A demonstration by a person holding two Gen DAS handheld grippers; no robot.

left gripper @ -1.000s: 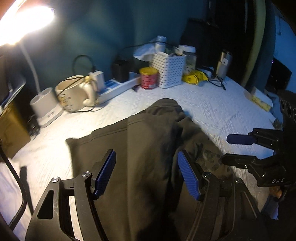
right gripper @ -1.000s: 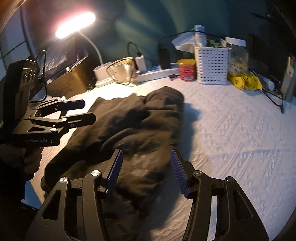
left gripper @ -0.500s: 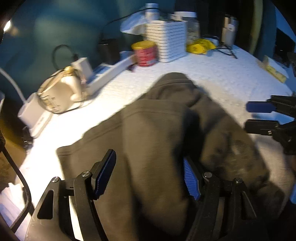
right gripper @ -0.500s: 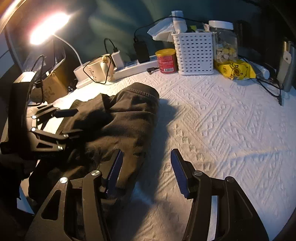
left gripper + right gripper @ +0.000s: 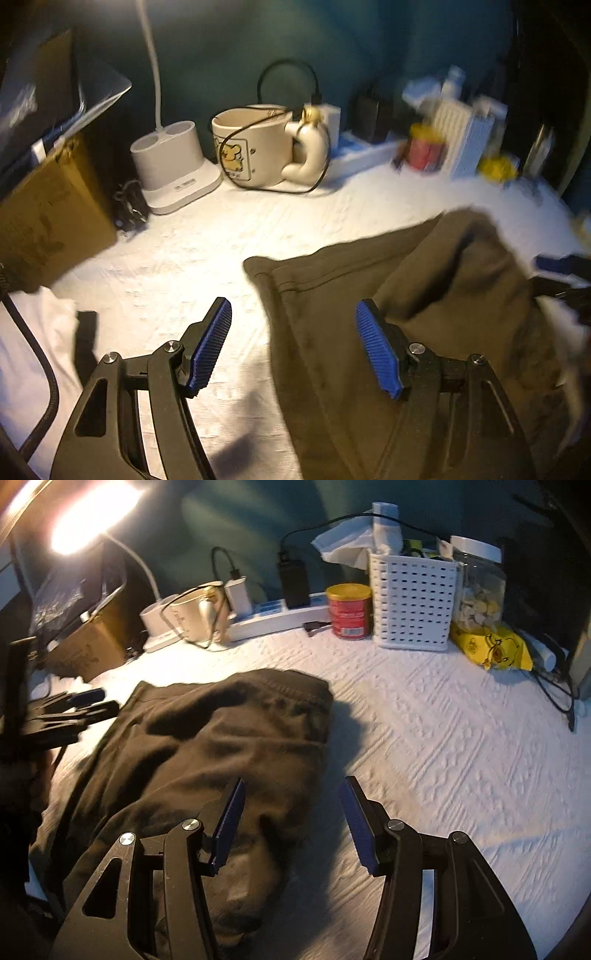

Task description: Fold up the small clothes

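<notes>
A dark olive-brown garment (image 5: 221, 746) lies bunched and partly folded on the white textured cloth (image 5: 443, 738); it also shows in the left wrist view (image 5: 424, 314). My left gripper (image 5: 293, 349) is open and empty, hovering over the garment's left hemmed edge. It also shows in the right wrist view (image 5: 74, 710) at the garment's far left. My right gripper (image 5: 291, 827) is open and empty, over the garment's near right edge. Its blue fingertips (image 5: 557, 264) show at the right of the left wrist view.
Along the back stand a lamp base (image 5: 173, 162), a cream mug (image 5: 258, 144) with a cable, a power strip (image 5: 277, 618), a red can (image 5: 349, 611), a white basket (image 5: 412, 602), a jar (image 5: 480, 587) and a yellow bag (image 5: 491, 646). A cardboard box (image 5: 48, 214) sits left.
My left gripper has swung left, off the garment's middle to its left hemmed edge. My right gripper has shifted slightly back over the garment's near right edge. Both stay open.
</notes>
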